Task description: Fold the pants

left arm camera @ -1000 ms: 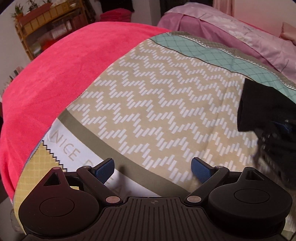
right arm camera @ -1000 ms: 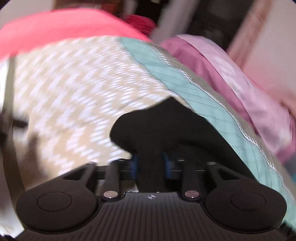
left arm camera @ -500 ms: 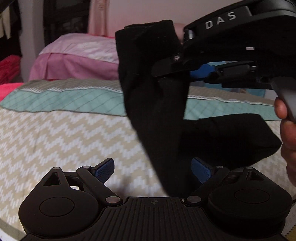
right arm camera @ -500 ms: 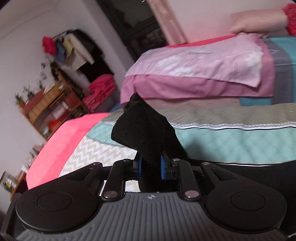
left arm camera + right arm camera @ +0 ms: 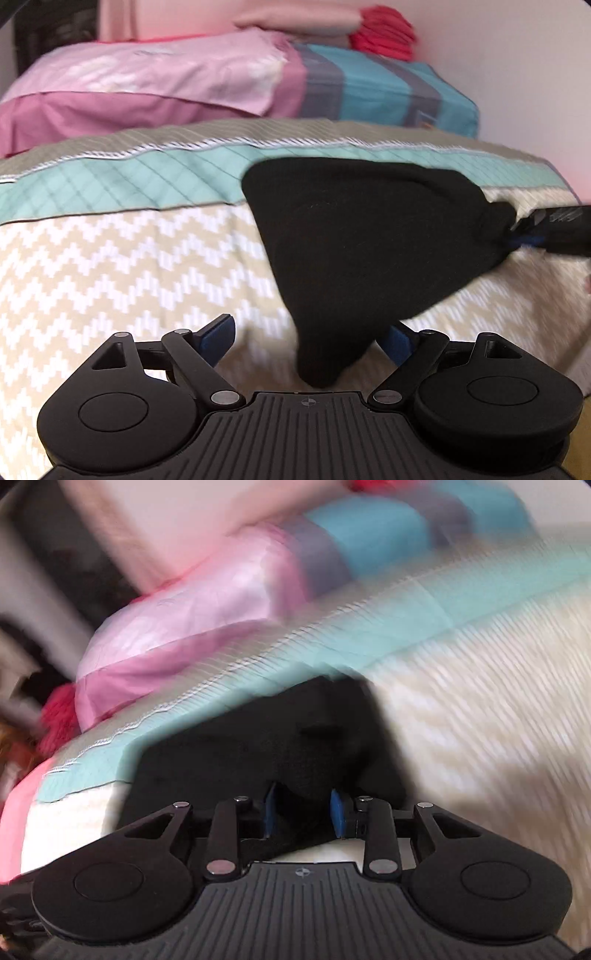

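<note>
Black pants (image 5: 354,236) hang over bed (image 5: 110,258). Right tongs (image 5: 303,812) clamp pants' edge; left tongs (image 5: 310,339) wide apart, fabric between, ungripped.

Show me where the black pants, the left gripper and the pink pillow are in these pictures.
black pants (image 5: 369,236), left wrist view, middle of the hanging cloth.
left gripper (image 5: 308,338), left wrist view, midway between its open blue fingertips.
pink pillow (image 5: 155,77), left wrist view, its top face.

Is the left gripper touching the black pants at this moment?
Cannot tell. In the left wrist view the open left gripper has the black pants hanging between its fingers, hiding the right pad, so neither contact nor gap shows plainly.
</note>
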